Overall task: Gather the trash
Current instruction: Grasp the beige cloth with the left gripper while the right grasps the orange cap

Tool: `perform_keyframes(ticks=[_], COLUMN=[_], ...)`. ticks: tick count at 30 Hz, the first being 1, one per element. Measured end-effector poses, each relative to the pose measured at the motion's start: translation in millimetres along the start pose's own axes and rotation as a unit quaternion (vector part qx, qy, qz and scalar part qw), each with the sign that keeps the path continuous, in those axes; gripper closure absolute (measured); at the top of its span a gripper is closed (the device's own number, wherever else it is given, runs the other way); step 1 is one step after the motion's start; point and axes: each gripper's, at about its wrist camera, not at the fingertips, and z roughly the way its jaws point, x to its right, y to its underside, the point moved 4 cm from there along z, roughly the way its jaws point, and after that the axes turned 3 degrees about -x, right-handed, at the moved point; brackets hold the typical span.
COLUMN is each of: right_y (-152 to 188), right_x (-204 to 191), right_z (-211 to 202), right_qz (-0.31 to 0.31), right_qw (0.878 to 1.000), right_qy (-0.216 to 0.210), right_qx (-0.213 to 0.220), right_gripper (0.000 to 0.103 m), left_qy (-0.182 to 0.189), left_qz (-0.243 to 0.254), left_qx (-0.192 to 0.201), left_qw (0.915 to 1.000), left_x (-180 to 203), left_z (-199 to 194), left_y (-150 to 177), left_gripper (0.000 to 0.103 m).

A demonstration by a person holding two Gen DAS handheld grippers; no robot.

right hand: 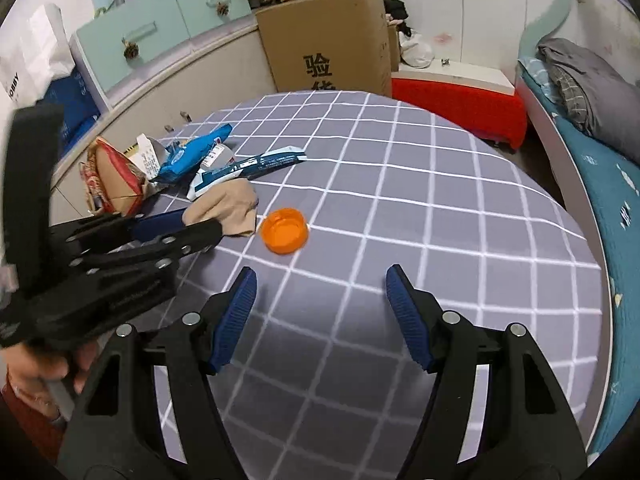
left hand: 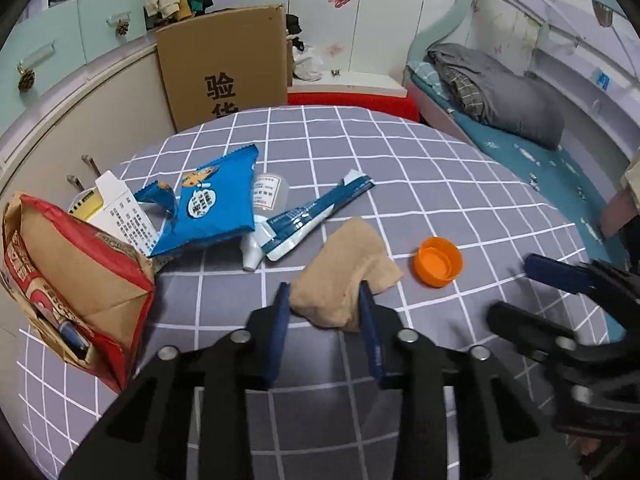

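A crumpled beige cloth (left hand: 344,268) (right hand: 228,208) lies near the front of the grey checked table (left hand: 400,160), and my left gripper (left hand: 325,292) (right hand: 200,224) is shut on its near edge. An orange bottle cap (left hand: 439,261) (right hand: 285,231) sits open side up just right of the cloth. My right gripper (right hand: 322,274) (left hand: 516,286) hovers open over bare tablecloth, short of the cap, with nothing between its fingers. At the left stands a brown and red paper bag (left hand: 80,272) (right hand: 116,184). Beside it lie a blue snack wrapper (left hand: 216,204), a blue-white tube pack (left hand: 316,210) and a white carton (left hand: 120,208).
A small clear plastic cup (left hand: 270,192) lies behind the wrappers. A tall cardboard box (left hand: 228,64) and a red bench (left hand: 352,102) stand past the table's far edge. A bed with grey bedding (left hand: 500,92) runs along the right, drawers (right hand: 140,36) along the left.
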Motion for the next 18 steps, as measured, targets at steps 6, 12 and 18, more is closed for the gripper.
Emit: perform_keyframes(ticks=[6,12,18], right_y=[-16,-25,-19], right_x=[-18,-31,-19], right_z=[23,37,28], right_qz=[-0.033,-0.064,-0.039], right_qw=[0.999,0.997,0.999], right_qy=[0.016,0.047,0.021], right_qx=[-0.008,-0.013,-0.005], right_gripper=[0.037,0.067,0.074], left_qy=[0.003,-0.002,-0.008], left_qz=[-0.022,-0.027,-0.019], left_qx=[0.017,0.027,0.039], left_qw=[0.9996,0.9993,0.999], left_x=[-10,-10,-4], left_z=[-12,-18,-25], left_y=[4,6,5], left_gripper=[0.079,0.079,0.08])
